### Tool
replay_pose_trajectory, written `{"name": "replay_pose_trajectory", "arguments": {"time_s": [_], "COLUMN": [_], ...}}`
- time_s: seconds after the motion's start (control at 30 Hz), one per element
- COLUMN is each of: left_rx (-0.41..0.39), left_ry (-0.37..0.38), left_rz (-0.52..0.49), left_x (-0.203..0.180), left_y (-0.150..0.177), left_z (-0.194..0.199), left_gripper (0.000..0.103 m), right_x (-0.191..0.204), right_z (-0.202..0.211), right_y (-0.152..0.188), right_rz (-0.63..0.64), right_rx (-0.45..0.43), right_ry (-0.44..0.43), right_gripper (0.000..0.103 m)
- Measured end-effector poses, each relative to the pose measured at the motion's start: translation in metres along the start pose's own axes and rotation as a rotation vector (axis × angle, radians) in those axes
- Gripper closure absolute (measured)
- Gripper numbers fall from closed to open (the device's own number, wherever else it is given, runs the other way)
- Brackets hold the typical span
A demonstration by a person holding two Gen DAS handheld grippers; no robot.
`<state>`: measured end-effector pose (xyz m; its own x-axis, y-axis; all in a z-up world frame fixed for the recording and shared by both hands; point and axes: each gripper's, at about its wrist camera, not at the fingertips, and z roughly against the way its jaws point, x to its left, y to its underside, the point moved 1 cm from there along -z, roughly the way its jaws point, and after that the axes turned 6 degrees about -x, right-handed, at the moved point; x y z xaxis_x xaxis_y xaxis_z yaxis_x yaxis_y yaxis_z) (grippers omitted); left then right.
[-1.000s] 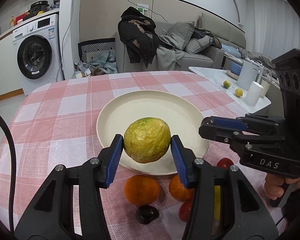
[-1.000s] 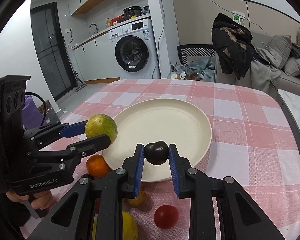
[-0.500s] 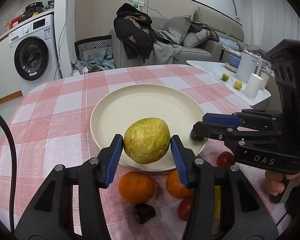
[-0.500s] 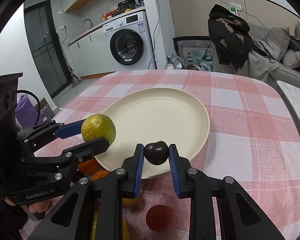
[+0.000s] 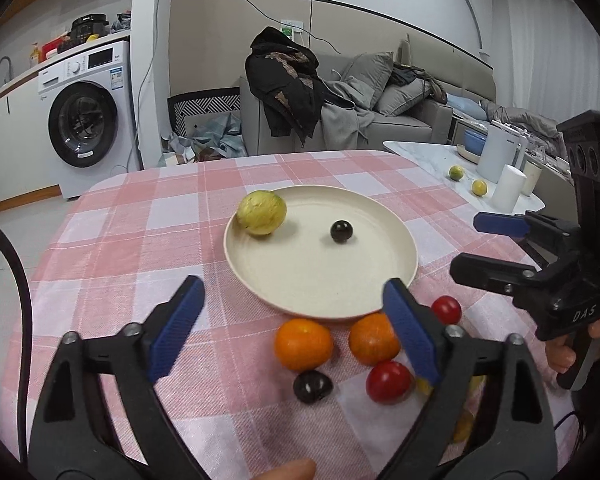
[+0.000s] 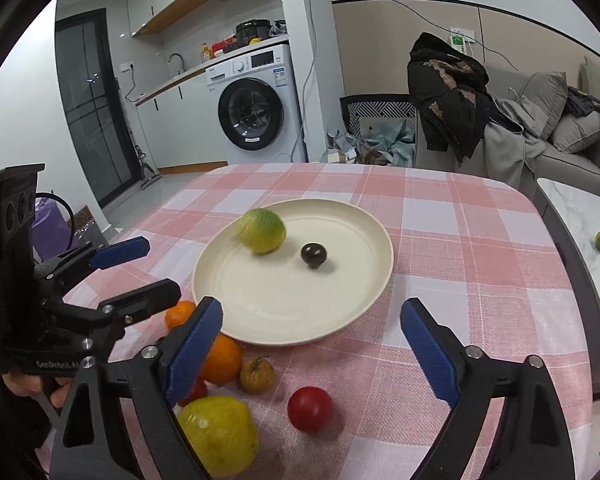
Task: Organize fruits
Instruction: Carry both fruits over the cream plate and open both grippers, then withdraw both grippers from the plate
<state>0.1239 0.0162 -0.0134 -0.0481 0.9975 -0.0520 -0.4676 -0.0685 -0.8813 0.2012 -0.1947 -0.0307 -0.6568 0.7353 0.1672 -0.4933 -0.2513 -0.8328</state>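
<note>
Drop step: both claws, left claw and right claw, just opened, empty. Green fruit and dark fruit on plate. Next: oranges beside plate.

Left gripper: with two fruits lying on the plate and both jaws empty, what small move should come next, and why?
Probably lower the left gripper onto the nearer orange. Its jaws have just been opening, stand wide and hold nothing; the yellow-green fruit and dark plum already lie on the plate, while that orange sits on the cloth right ahead.
</note>
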Motion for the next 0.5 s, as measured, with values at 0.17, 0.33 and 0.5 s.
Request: {"name": "replay_pose_trajectory", "arguments": {"time_s": [0.17,0.33,0.5], "left_rx": [-0.035,-0.040,-0.027], "left_ry": [0.006,0.006,0.005], "left_rz": [-0.002,-0.016,-0.022], "left_x": [-0.001,-0.004,-0.007], "left_y": [0.005,0.013,0.024], "left_z": [0.032,0.052,0.062], "left_gripper": [0.001,0.001,0.001], "right_x": [0.008,0.020,0.030], "right_z": [0.016,0.027,0.036], "right_y": [0.004,0.012,0.020], "right_rz": [0.033,0.083,0.109], "right_rx": [-0.007,0.011,0.024], "right_ry": [-0.018,-0.014,-0.010], "right_gripper": [0.000,0.000,0.000]}}
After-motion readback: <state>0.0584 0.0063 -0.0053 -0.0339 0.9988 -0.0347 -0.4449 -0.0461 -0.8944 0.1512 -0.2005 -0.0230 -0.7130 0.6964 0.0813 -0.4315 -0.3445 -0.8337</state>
